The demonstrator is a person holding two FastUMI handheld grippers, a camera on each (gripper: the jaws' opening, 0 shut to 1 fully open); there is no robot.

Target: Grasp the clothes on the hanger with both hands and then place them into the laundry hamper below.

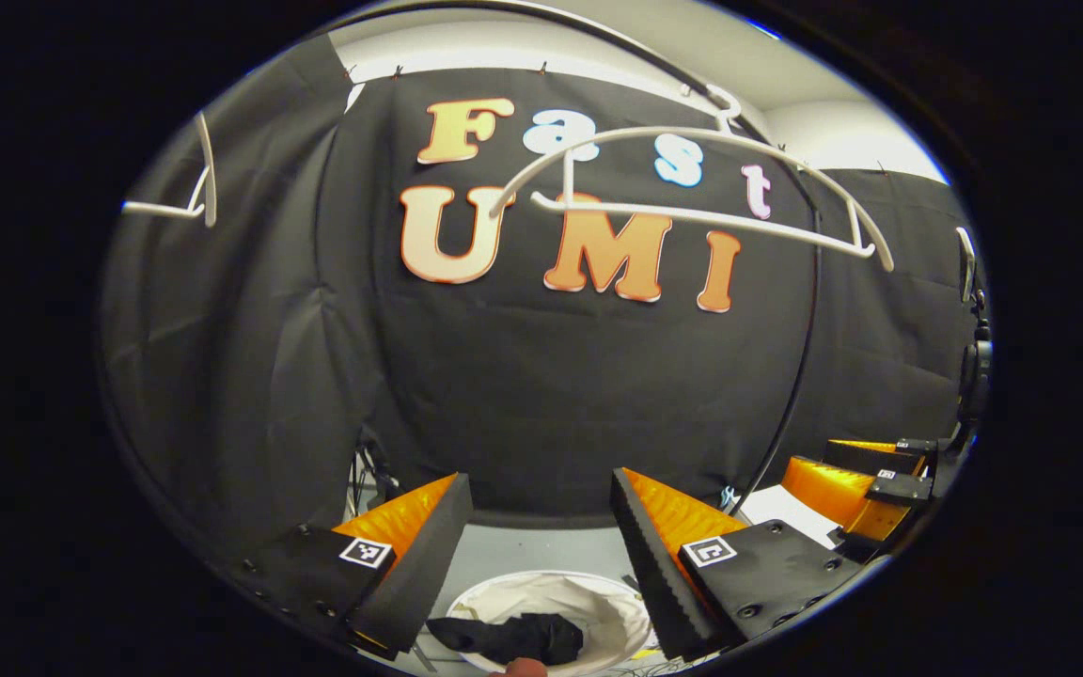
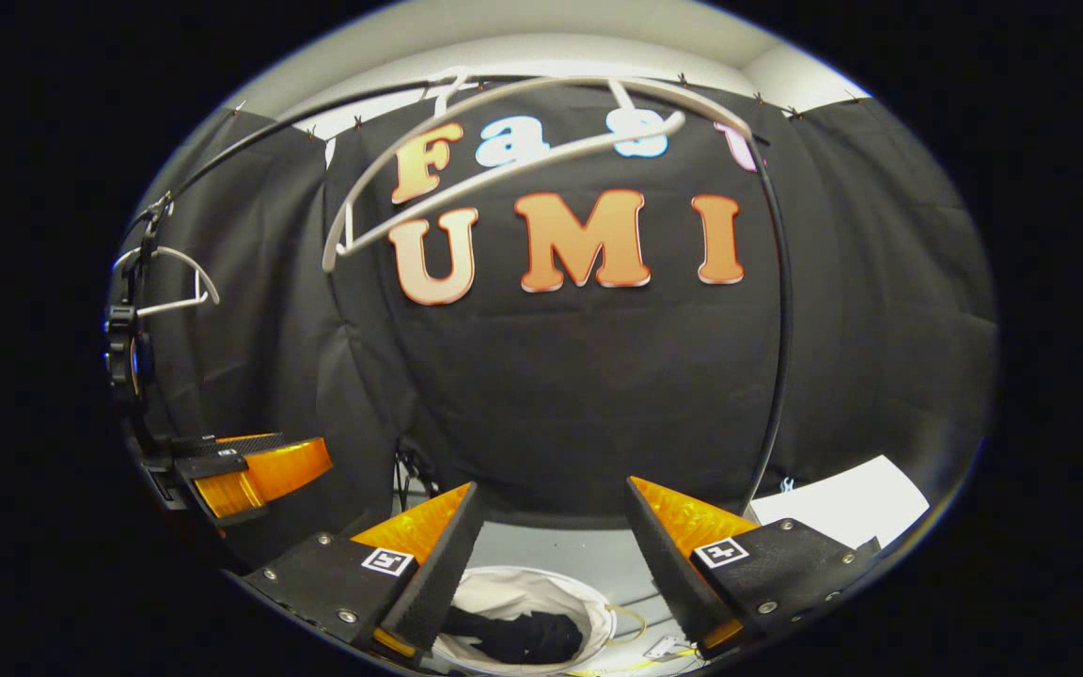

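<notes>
A: Looks basically done. Big white laundry hamper (image 1: 598,602) down below, dark clothes (image 1: 513,637) already bunched inside. White hanger (image 1: 692,179) up top, bare.

B: Yep, same from the right gripper view: hamper (image 2: 523,592), clothes (image 2: 523,637) in a soft heap. Probably light and floppy, nothing fragile. Best pinched at a thick fold if regrabbing.

A: Left gripper (image 1: 541,536) spread wide, holding nothing.

B: Right gripper (image 2: 551,545) too, gaping and empty.

Place: I'm in a recording booth, staged for laundry.
Walls: black cloth (image 1: 551,395) pinned up on every side of me.
Props: a bare white hanger (image 1: 692,202) on a rail, hamper (image 2: 541,588) below.
</notes>
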